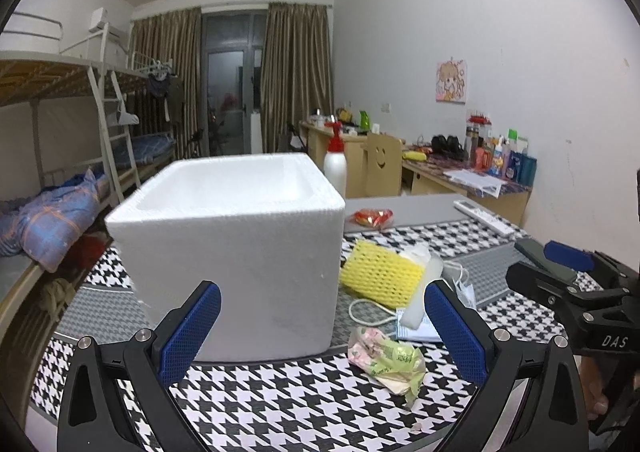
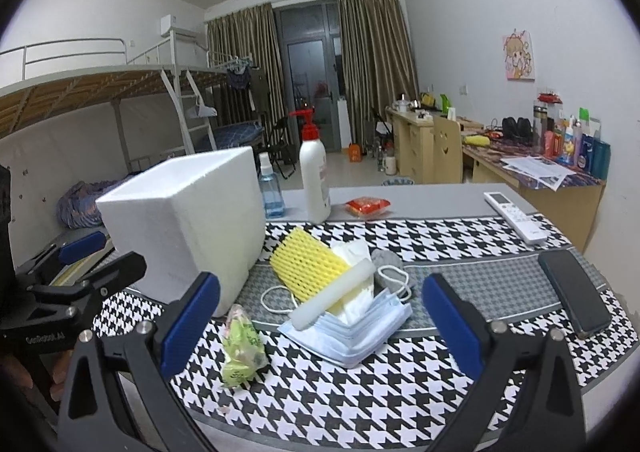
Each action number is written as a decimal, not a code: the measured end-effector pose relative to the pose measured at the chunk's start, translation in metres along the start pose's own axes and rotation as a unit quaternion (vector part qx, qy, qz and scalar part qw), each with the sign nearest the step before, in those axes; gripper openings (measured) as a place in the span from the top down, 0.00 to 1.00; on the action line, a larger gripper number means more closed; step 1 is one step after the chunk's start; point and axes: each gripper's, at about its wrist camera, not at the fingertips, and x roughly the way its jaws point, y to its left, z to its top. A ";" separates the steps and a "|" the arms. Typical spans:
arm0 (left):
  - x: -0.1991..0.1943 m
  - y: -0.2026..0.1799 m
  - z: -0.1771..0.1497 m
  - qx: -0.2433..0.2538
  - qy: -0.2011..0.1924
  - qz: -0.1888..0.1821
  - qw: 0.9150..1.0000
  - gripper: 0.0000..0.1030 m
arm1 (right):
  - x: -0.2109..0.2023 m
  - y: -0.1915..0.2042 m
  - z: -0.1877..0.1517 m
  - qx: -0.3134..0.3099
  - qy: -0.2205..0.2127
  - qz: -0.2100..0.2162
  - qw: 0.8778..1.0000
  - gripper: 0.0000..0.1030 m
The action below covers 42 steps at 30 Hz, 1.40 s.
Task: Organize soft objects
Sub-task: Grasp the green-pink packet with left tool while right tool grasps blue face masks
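A white foam box (image 1: pixel 236 252) stands open-topped on the houndstooth table, also in the right wrist view (image 2: pixel 184 219). Right of it lies a pile: yellow foam net (image 1: pixel 380 276) (image 2: pixel 306 266), white foam stick (image 2: pixel 334 298), blue face masks (image 2: pixel 352 336) and a grey cloth (image 2: pixel 386 258). A green-pink soft packet (image 1: pixel 386 362) (image 2: pixel 240 348) lies in front. My left gripper (image 1: pixel 322 328) is open and empty, facing the box and packet. My right gripper (image 2: pixel 320 326) is open and empty, just before the masks.
A white pump bottle (image 2: pixel 314 179), a blue bottle (image 2: pixel 270 187), a red snack packet (image 2: pixel 368 205), a remote (image 2: pixel 516 217) and a dark phone (image 2: pixel 574 292) lie on the table. Bunk beds stand left, desks right.
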 end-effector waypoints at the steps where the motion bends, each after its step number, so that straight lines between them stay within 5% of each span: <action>1: 0.002 -0.001 -0.001 0.001 0.005 -0.001 1.000 0.01 | 0.003 0.000 -0.001 -0.001 0.005 -0.003 1.000 0.01; 42: 0.078 -0.035 -0.035 0.000 0.145 -0.027 0.989 0.01 | 0.057 -0.038 -0.024 0.020 0.124 -0.020 0.992 0.01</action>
